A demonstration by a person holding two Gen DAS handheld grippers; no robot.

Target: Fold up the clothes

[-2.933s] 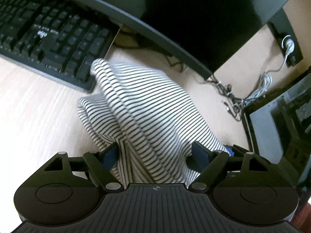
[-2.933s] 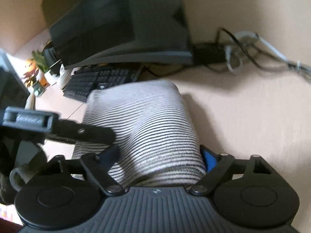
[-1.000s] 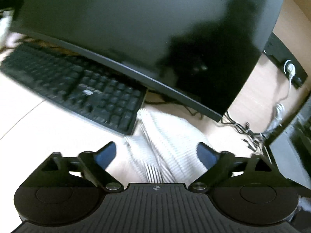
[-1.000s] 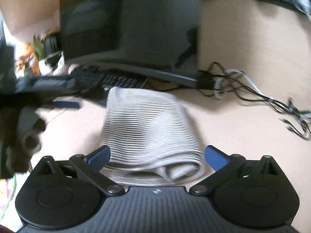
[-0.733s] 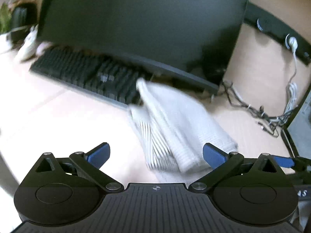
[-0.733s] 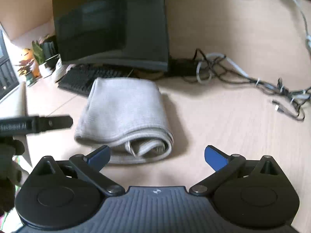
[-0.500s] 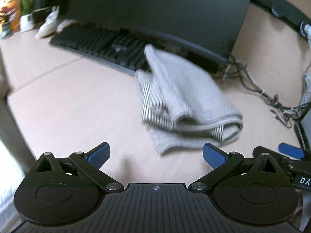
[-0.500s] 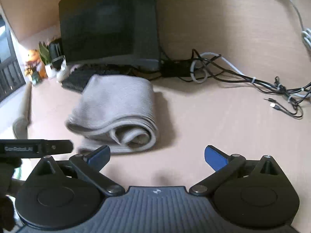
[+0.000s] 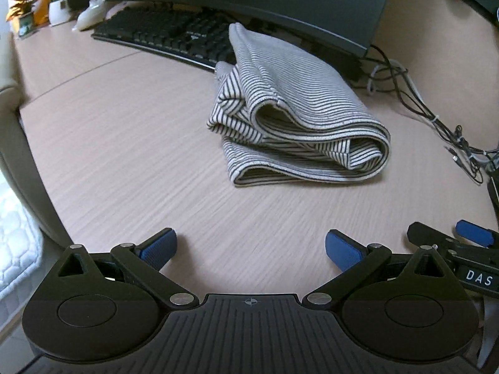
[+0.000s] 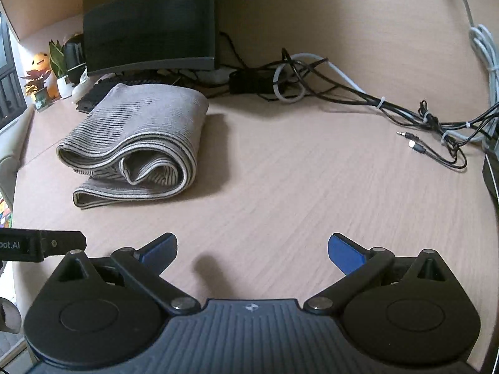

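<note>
Striped garment lies folded mid-frame on the desk, clear of left gripper and right gripper, both spread wide, empty.

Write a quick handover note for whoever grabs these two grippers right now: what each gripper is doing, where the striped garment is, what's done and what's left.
Left gripper: open, empty, hovering over bare desk short of the garment.
Right gripper: open, empty, also clear of the cloth.
Striped garment: lies folded into a loose bundle on the desk, its far end against the keyboard in front of the monitor; cables lie to its right.
Done: the garment is folded over and lies free of both grippers.
Left: layers at the near edge gape and look uneven; probably press flat or tidy if a neater fold is wanted.
</note>
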